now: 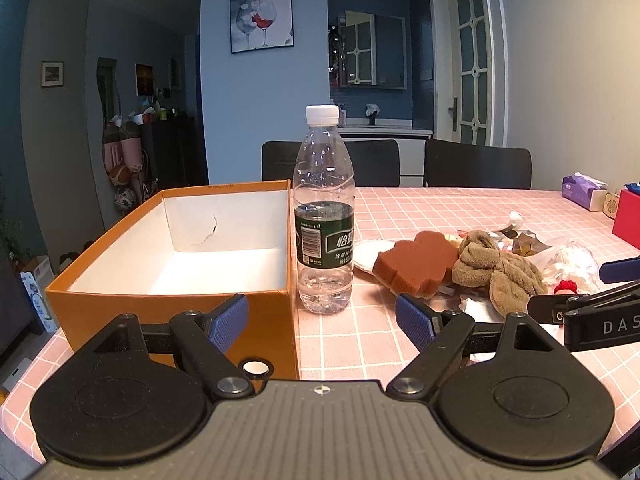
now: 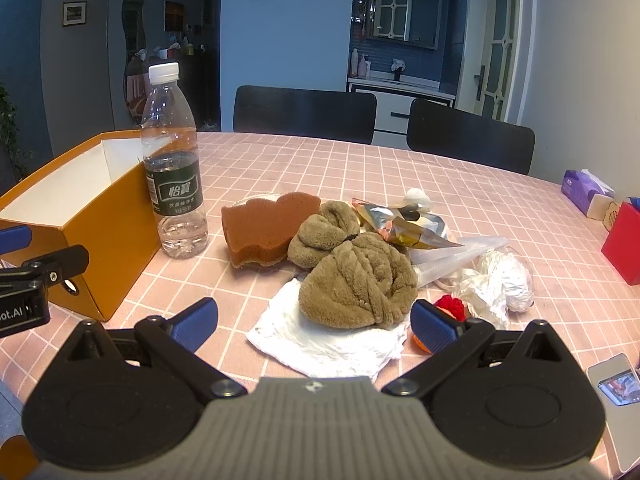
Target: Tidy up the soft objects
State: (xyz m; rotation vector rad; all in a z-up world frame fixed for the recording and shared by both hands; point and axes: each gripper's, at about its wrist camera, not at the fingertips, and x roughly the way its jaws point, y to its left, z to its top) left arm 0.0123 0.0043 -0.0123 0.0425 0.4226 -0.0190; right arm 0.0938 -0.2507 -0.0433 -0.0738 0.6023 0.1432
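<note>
An open orange box [image 1: 176, 300] with a white inside stands on the pink checked table; it also shows in the right wrist view [image 2: 104, 236]. A brown sponge [image 2: 268, 228], a knotted tan plush towel [image 2: 352, 276] and a white cloth [image 2: 328, 340] lie to its right. The sponge [image 1: 416, 264] and towel [image 1: 496, 268] also show in the left wrist view. My left gripper [image 1: 322, 320] is open and empty, in front of the box corner and bottle. My right gripper [image 2: 314, 320] is open and empty, its fingers either side of the towel and white cloth.
A water bottle [image 1: 324, 216] stands between box and sponge. Foil wrappers [image 2: 404, 220], crumpled plastic [image 2: 496, 280] and a small red knitted item [image 2: 452, 306] lie behind the towel. A red box [image 2: 624, 240] and tissue pack [image 2: 584, 192] stand far right. Black chairs line the far edge.
</note>
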